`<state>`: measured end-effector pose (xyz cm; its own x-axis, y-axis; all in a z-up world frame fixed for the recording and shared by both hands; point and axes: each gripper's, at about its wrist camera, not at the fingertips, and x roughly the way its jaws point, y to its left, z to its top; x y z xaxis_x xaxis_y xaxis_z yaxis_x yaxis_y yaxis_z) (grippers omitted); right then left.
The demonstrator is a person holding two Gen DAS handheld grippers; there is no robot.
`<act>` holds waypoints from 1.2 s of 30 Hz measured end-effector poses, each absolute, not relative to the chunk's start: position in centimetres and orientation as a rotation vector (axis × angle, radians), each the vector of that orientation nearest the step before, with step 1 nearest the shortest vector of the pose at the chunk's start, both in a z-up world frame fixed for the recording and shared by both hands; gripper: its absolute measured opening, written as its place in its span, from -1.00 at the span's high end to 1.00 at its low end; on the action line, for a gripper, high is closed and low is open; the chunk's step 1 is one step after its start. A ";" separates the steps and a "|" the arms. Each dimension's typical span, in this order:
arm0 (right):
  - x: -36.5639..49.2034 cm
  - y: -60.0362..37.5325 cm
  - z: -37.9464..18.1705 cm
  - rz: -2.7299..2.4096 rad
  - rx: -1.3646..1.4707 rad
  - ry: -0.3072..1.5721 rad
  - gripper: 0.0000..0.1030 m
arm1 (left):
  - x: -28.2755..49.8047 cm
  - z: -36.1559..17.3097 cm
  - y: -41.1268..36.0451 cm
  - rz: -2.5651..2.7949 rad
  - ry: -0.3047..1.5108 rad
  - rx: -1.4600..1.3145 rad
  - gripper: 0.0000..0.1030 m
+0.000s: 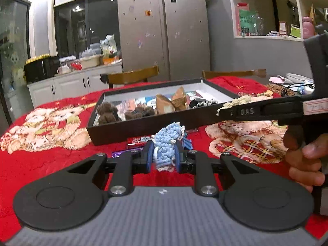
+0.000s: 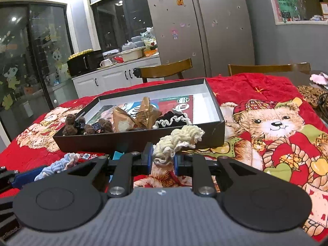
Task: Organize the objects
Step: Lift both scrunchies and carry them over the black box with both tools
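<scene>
A kitchen with a steel fridge lies behind our table, draped in a red bear blanket (image 2: pixel 272 110). At lower centre of the left view, our left gripper (image 1: pixel 163 153) has its fingers clamped on a blue crocheted scrunchie (image 1: pixel 167 143), its long axis upright. In the right view our right gripper (image 2: pixel 163 156) pinches a cream scrunchie (image 2: pixel 180 138) trailing up-right toward the black box (image 2: pixel 143 141); we judge both are bound for it.
</scene>
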<state>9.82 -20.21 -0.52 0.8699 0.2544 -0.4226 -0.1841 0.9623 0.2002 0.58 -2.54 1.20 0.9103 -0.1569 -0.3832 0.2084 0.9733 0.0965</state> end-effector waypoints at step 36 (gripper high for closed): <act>5.9 -17.6 11.1 0.485 0.178 0.322 0.56 | 0.2 10.0 1.9 -0.060 0.223 -0.025 0.52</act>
<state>5.86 -17.65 11.05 0.8358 0.4832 -0.2606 -0.4278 0.8708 0.2424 0.22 1.94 10.00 0.9734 -0.0620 -0.2205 0.0565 0.9979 -0.0312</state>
